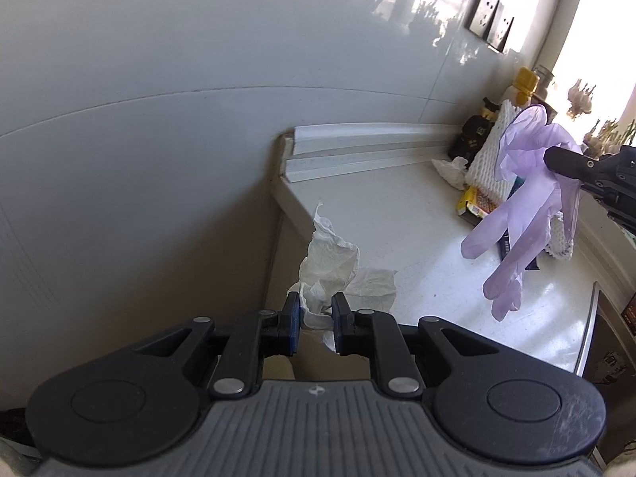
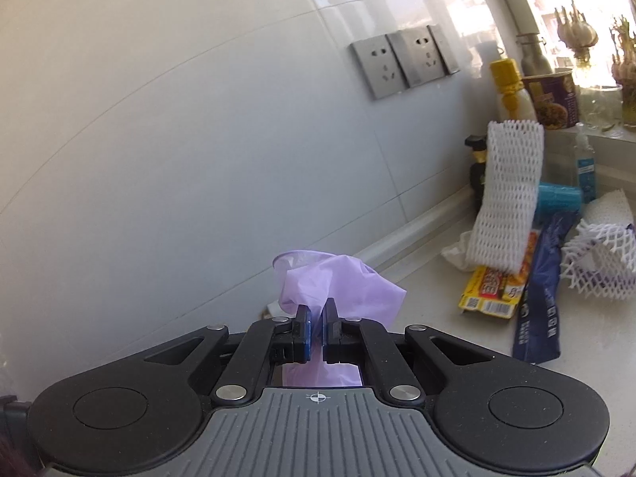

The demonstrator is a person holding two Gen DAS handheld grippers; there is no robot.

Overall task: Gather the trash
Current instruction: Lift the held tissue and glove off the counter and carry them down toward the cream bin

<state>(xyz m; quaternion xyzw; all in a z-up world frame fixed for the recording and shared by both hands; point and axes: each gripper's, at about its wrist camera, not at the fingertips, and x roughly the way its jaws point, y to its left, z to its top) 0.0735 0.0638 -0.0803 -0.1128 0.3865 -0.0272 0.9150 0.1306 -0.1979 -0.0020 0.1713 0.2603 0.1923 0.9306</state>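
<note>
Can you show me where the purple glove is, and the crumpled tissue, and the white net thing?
purple glove (image 1: 528,183): left wrist view, on its palm, hanging from the right gripper.
crumpled tissue (image 1: 328,262): left wrist view, on the wad above the left gripper's pads.
white net sleeve (image 2: 508,194): right wrist view, on its mesh middle.

Both wrist cameras look forward and downward at the table (image 1: 397,214) corner, sharing the purple glove (image 1: 528,183) and foam net (image 2: 508,194).

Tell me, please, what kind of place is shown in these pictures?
Most likely a home kitchen counter by a window. A glossy tiled wall carries wall sockets, a yellow-capped sauce bottle and an instant noodle cup stand at the back, and garlic bulbs hang by the window.
</note>
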